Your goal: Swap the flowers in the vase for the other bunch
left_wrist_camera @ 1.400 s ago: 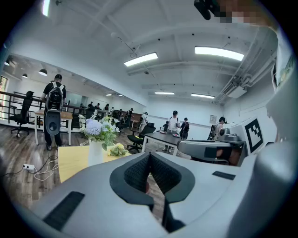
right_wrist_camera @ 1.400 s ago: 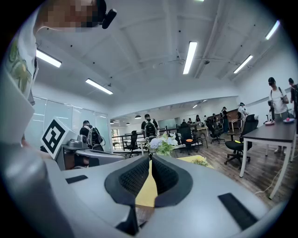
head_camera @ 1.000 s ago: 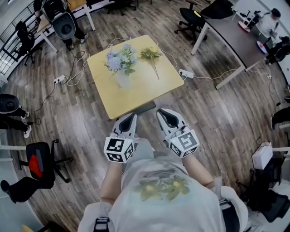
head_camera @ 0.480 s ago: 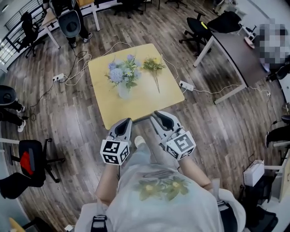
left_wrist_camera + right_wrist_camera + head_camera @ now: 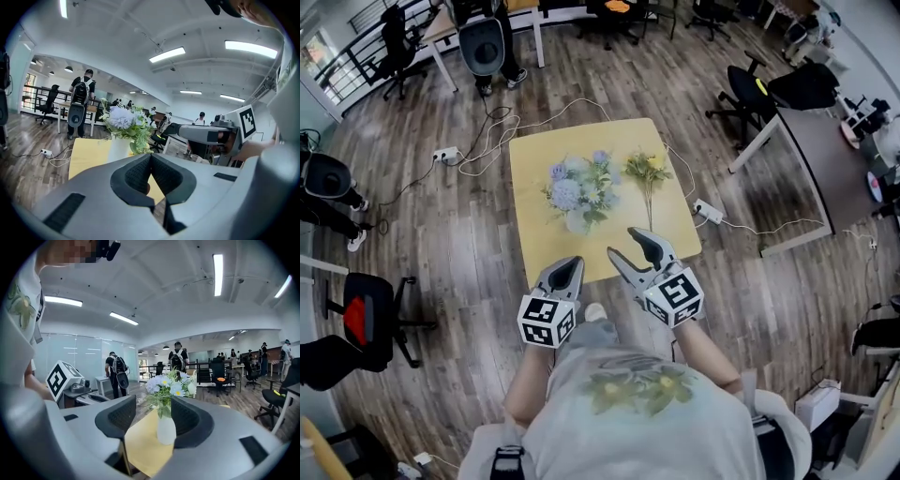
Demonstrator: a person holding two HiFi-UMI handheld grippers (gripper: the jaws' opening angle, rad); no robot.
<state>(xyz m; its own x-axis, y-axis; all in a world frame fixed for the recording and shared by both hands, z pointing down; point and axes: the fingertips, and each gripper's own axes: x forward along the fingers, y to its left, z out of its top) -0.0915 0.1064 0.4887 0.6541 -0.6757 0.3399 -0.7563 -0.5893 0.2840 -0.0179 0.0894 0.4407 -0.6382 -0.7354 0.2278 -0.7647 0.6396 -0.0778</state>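
The right hand-held gripper (image 5: 633,246) is hovering over the near edge of the table (image 5: 534,246). Its jaws have just been opening and are now standing wide with nothing between them. The left hand-held gripper (image 5: 570,266) is hanging just beside it, jaws pressed together and carrying nothing.

The vase (image 5: 577,221) is sitting upright near the middle of the table, well apart from both grippers. It is holding the blue and white flowers (image 5: 577,187). The yellow bunch (image 5: 647,174) is lying flat just to the right of it.

The main risk is the vase tipping. It is looking small and light under a wide, bushy top, so pulling the stems at a slant, or with the leaves catching on the rim, is likely to drag it over or lift it along. Bracing the vase is calling for a second grip, and the left jaws are not ready for that while shut.

Closing on the blooms rather than low on the stems is risking crushed petals or a partial grab that leaves stems behind. The yellow bunch is lying close enough that a reach from the right may sweep it toward the table edge. Whether the vase is holding water cannot be told; if so, a tilt means a spill near the cables (image 5: 487,150) on the floor (image 5: 441,244).
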